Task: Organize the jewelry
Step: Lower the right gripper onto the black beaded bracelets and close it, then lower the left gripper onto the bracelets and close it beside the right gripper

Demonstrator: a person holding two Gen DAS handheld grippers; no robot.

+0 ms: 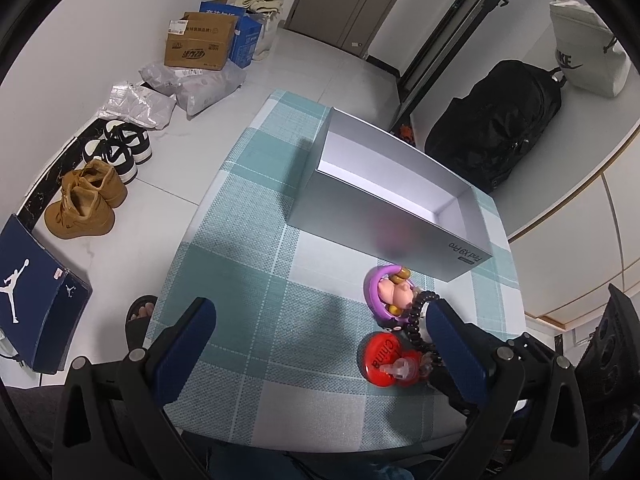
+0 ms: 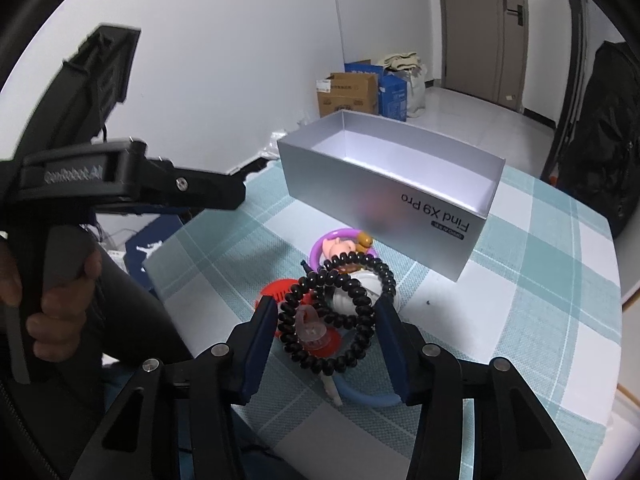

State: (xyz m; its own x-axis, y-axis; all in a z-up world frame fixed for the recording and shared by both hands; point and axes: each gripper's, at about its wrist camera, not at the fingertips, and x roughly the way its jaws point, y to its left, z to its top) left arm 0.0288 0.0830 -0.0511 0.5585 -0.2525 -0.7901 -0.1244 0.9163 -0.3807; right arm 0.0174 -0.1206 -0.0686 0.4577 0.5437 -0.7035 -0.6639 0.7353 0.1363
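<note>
1. Right wrist view takes in the tabletop (image 2: 532, 280) under a teal-and-white checked cloth, with everything for the job gathered near its middle.
2. An open silver box (image 2: 384, 184), apparently empty, stands just behind the jewelry; judging by the task, it is where the pieces belong.
3. Left tool (image 1: 320, 334) hovers low over the cloth with its jaws spread wide and nothing between them, the pile lying just inside its right finger.
4. Right tool (image 2: 326, 330) straddles the black beaded bracelet (image 2: 340, 308); its blue pads sit at the bracelet's two sides, though whether they already press on the beads I cannot tell.
5. Under the bracelet lie a red round tag (image 2: 280, 292), a clear plastic clip (image 2: 310, 330), a white piece and a blue ring (image 2: 360, 396), with a purple ring charm (image 2: 340, 246) holding a pink figure just behind, beside the box.
6. Risks, as I judge them: the loop may snag the clip or tag and drag the whole pile up; round beads may roll out of a shallow pinch; a loose hanging loop could catch the box's near wall.
</note>
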